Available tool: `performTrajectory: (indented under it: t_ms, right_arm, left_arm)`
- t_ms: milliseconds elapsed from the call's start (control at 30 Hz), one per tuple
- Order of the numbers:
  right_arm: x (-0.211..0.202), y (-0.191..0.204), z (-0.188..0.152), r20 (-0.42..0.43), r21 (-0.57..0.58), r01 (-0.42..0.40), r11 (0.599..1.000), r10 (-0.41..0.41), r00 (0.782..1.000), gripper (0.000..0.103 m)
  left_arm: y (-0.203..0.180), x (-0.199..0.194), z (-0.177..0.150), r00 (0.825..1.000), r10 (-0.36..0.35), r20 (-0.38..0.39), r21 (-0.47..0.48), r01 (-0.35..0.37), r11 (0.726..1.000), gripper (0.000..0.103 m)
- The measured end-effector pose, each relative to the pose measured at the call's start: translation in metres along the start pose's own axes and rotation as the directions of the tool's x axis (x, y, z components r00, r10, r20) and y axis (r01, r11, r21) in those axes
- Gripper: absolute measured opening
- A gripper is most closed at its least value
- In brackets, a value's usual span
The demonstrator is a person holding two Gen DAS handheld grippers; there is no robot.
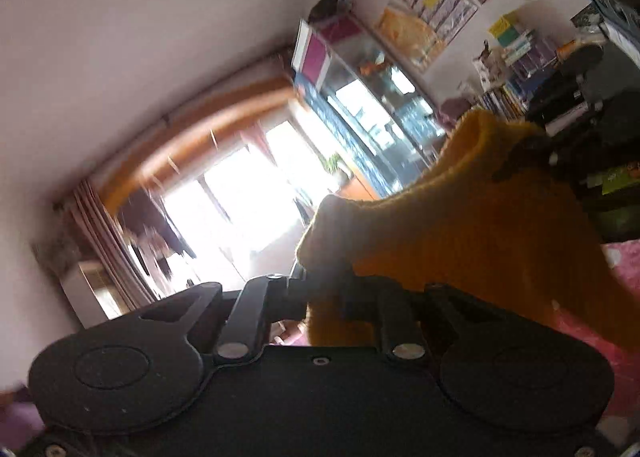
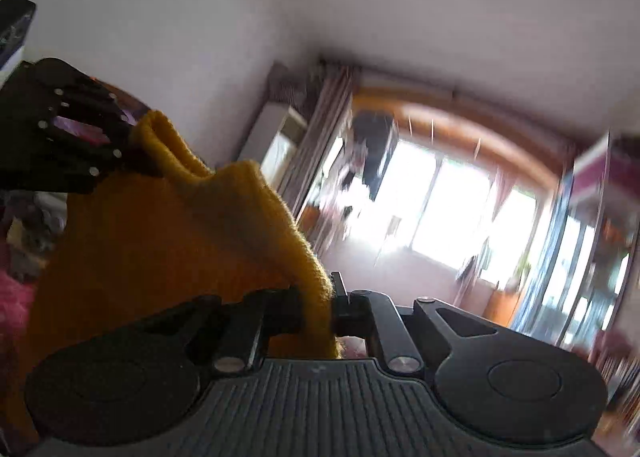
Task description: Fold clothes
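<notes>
A mustard-yellow knitted garment [image 1: 480,233] hangs lifted in the air, stretched between both grippers. My left gripper [image 1: 324,289] is shut on one edge of it at the bottom centre of the left wrist view. The right gripper [image 1: 532,153] shows there at the upper right, clamped on the far edge. In the right wrist view my right gripper [image 2: 320,305] is shut on a bunched edge of the yellow garment [image 2: 160,241], and the left gripper [image 2: 120,149] grips the other end at the upper left. Both cameras tilt up toward the ceiling.
A bright window [image 2: 440,201] with curtains [image 1: 100,225] lies ahead. A glass cabinet [image 1: 372,109], posters [image 1: 424,21] and stacked books [image 1: 516,69] line the wall. A pink fabric surface [image 1: 624,269] lies below the garment at the right. A white appliance [image 2: 276,141] stands by the curtains.
</notes>
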State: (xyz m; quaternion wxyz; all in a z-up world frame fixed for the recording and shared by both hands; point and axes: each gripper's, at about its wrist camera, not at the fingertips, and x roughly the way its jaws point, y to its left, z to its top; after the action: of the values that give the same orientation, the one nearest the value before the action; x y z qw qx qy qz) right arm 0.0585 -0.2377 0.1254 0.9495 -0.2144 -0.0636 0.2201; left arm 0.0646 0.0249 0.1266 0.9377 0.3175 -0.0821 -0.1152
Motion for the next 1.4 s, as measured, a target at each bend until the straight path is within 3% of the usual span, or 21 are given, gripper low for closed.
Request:
performTrajectory:
  t_ms: [167,233,333,567,733,933,1067,1267,1333,1400]
  right_arm:
    - [-0.052,-0.005,0.032,0.035,-0.118,-0.032,0.993,0.037,0.999,0.011]
    - [-0.064,-0.001,0.026,0.016,-0.15,-0.055,0.987,0.058,0.998,0.011]
    - [-0.057,0.001,-0.001,-0.055,-0.106,-0.111,0.988,0.106,0.993,0.011]
    - [0.03,0.004,-0.087,-0.263,0.042,-0.2,0.979,0.204,0.943,0.011]
    - [0.114,-0.004,-0.128,-0.354,0.083,-0.208,0.975,0.223,0.908,0.011]
    - [0.217,-0.01,-0.177,-0.46,0.168,-0.202,0.965,0.258,0.85,0.011]
    - [0.271,-0.013,-0.208,-0.535,0.225,-0.199,0.954,0.292,0.793,0.011]
    - [0.332,-0.016,-0.27,-0.63,0.346,-0.185,0.92,0.374,0.681,0.014]
    - [0.344,-0.018,-0.287,-0.639,0.388,-0.175,0.905,0.401,0.657,0.018]
    - [0.351,-0.022,-0.302,-0.63,0.439,-0.165,0.883,0.434,0.644,0.03]
  left_arm:
    - [0.003,-0.063,0.011,0.999,-0.03,0.024,0.093,0.028,0.995,0.012]
    - [-0.003,-0.075,0.006,0.998,-0.059,0.01,0.07,0.058,0.996,0.012]
    - [-0.02,-0.075,-0.013,0.995,-0.09,-0.04,0.042,0.092,0.995,0.012]
    - [-0.069,0.001,-0.076,0.964,-0.109,-0.242,0.096,0.136,0.986,0.012]
    - [-0.072,0.078,-0.114,0.936,-0.13,-0.328,0.127,0.18,0.975,0.012]
    - [-0.075,0.177,-0.162,0.898,-0.186,-0.399,0.152,0.265,0.952,0.012]
    - [-0.087,0.237,-0.194,0.869,-0.22,-0.443,0.166,0.321,0.933,0.012]
    - [-0.111,0.301,-0.249,0.794,-0.313,-0.52,0.1,0.421,0.902,0.016]
    - [-0.116,0.318,-0.262,0.765,-0.345,-0.543,0.052,0.441,0.896,0.022]
    - [-0.111,0.333,-0.272,0.741,-0.384,-0.551,-0.039,0.437,0.899,0.032]
